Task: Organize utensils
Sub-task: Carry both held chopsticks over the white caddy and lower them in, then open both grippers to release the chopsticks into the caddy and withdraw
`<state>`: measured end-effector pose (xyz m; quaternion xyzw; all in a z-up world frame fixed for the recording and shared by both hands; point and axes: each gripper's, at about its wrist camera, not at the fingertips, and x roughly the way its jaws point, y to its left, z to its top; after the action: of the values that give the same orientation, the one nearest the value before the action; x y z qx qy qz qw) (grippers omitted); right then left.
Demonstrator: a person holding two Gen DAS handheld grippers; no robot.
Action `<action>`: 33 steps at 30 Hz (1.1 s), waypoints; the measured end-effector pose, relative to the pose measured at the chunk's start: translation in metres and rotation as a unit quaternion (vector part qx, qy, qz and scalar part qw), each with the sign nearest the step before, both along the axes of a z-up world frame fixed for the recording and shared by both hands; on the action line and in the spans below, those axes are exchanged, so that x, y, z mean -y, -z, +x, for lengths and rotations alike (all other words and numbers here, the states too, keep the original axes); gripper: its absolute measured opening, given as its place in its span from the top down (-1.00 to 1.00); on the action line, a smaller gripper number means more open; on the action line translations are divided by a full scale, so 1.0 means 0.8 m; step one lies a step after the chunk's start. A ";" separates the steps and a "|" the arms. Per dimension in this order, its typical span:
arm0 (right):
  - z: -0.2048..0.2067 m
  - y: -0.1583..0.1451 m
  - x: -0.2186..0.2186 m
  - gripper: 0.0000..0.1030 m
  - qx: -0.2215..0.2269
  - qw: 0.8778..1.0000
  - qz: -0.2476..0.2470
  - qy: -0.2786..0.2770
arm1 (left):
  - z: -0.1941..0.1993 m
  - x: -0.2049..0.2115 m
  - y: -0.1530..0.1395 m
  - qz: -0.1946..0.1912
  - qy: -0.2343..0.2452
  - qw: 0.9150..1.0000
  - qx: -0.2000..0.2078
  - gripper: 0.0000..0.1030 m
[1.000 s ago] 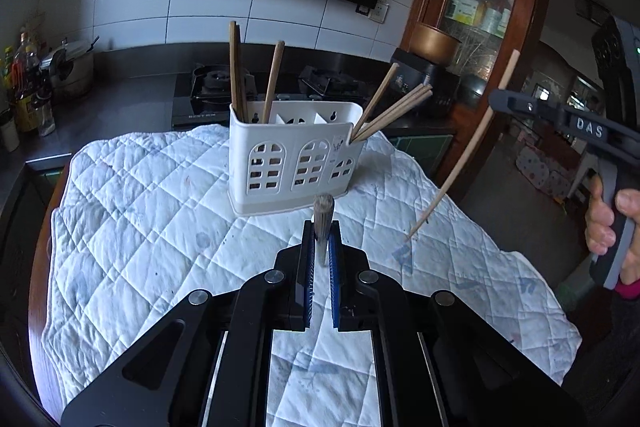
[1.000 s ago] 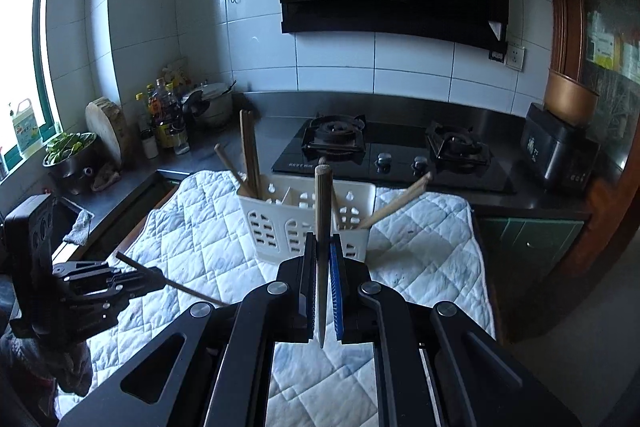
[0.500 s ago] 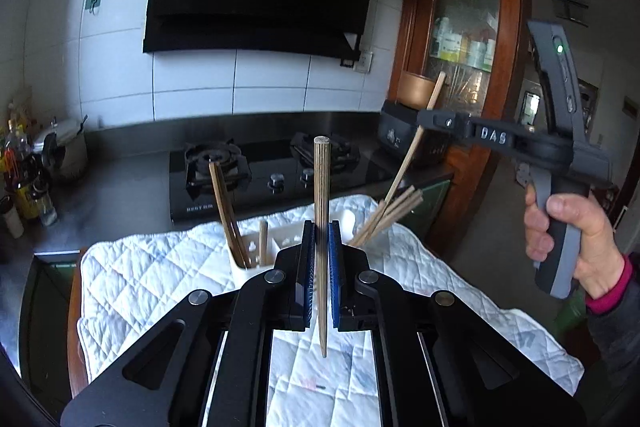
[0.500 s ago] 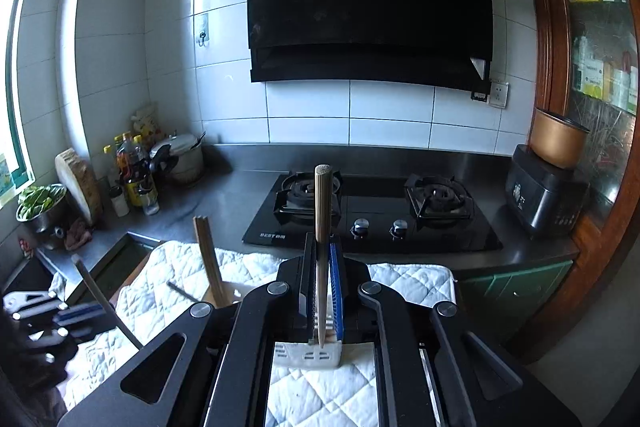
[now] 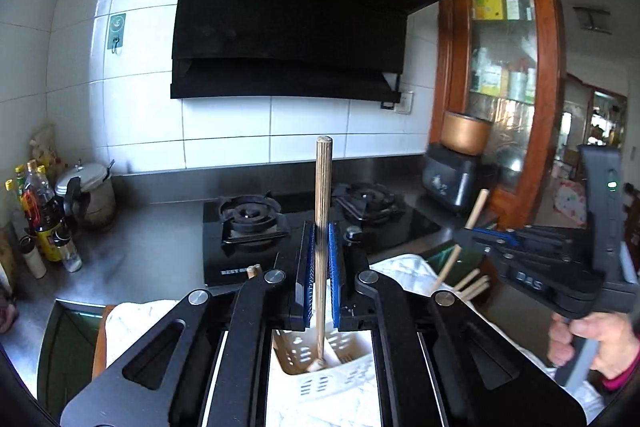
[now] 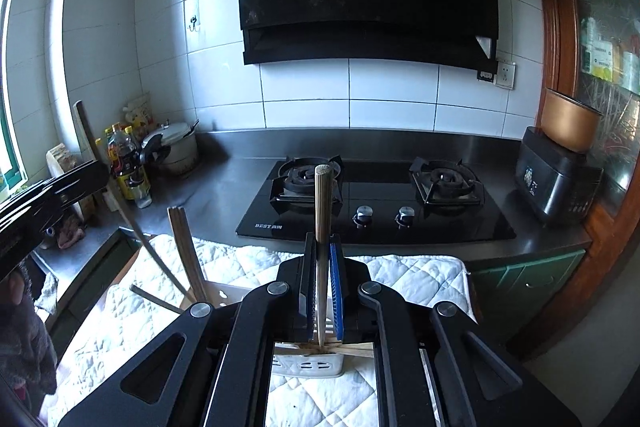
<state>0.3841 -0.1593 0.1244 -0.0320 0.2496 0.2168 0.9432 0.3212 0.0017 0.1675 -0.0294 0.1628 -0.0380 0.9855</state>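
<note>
A: Both grippers have risen since a second ago, now above the white caddy.

B: And the jaws?

A: Left gripper clamps one chopstick upright over the caddy; right gripper clamps another chopstick likewise.

The chopstick in the left claw looks like matt, grained wood. The holder is smooth white plastic with slots. A quilted white cloth covers the desk, which is brushed metal. At 12 o'clock the stove is glossy black glass.
</note>
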 end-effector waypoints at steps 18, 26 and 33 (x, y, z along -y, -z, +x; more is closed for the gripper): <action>-0.005 0.036 -0.004 0.85 -0.026 0.999 -0.022 -0.002 | 0.023 -0.025 0.060 -0.025 0.001 0.998 -0.064 0.84; -0.035 0.016 0.009 0.44 -0.002 1.000 -0.019 0.006 | -0.012 -0.016 0.041 -0.019 0.010 0.999 -0.044 0.81; -0.091 0.012 0.028 -0.20 0.021 0.999 -0.027 0.018 | -0.080 -0.019 0.037 -0.023 0.004 1.000 -0.020 -0.10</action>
<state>0.3115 -0.1820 0.1146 -0.0573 0.2359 0.1923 0.9508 0.2574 0.0172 0.1381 -0.0527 0.1812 -0.0447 0.9810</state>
